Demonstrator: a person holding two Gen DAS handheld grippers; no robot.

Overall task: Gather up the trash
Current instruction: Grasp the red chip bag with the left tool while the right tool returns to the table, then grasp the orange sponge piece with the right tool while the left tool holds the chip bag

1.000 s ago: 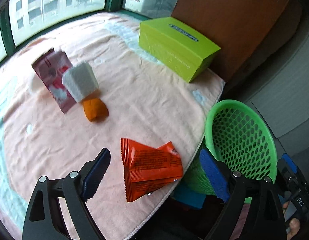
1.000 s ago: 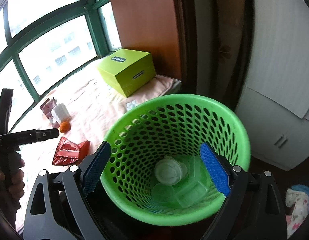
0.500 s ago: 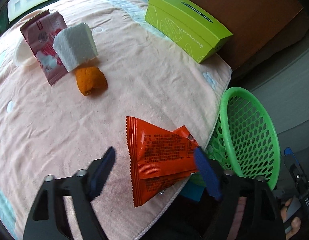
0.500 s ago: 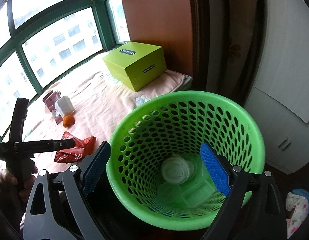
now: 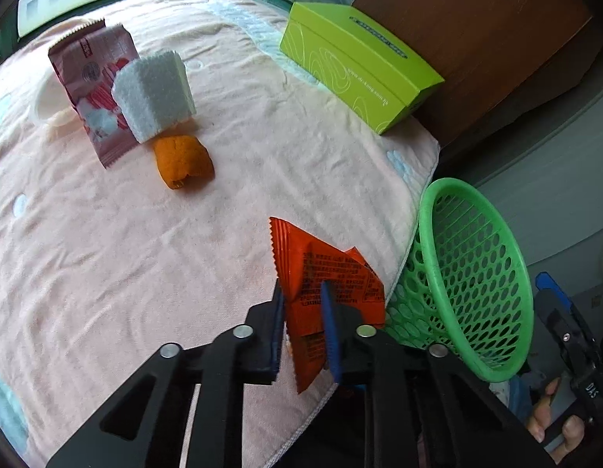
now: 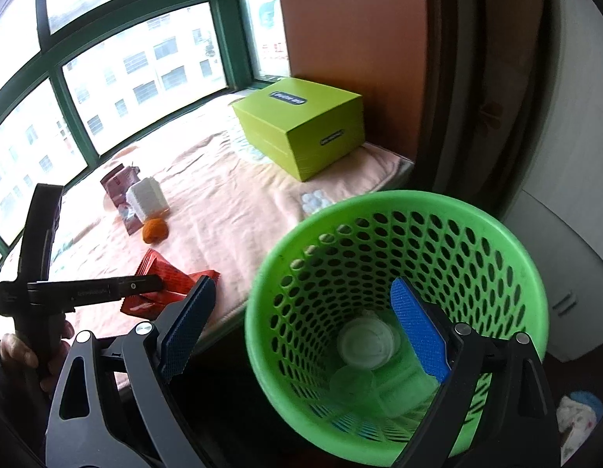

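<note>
My left gripper (image 5: 303,308) is shut on an orange snack wrapper (image 5: 325,273) at the near right edge of the pink-covered table (image 5: 126,253); the wrapper also shows in the right wrist view (image 6: 161,279). Farther back lie an orange peel (image 5: 182,160), a white tissue pack (image 5: 153,95) and a dark red wrapper (image 5: 87,74). My right gripper (image 6: 301,331) is open around the near rim of a green mesh basket (image 6: 379,241), which holds clear plastic cups (image 6: 366,341). The basket stands beside the table's edge (image 5: 477,292).
A lime-green box (image 5: 356,64) sits at the table's far right corner, against a brown wooden panel (image 5: 477,19). A white bowl (image 5: 48,101) lies behind the red wrapper. Windows run along the far side (image 6: 126,58). A white cabinet (image 6: 574,156) stands right of the basket.
My left gripper has moved forward and closed on the orange wrapper, which now stands tilted up between the fingers. The right gripper and basket shifted a little closer to the table.
</note>
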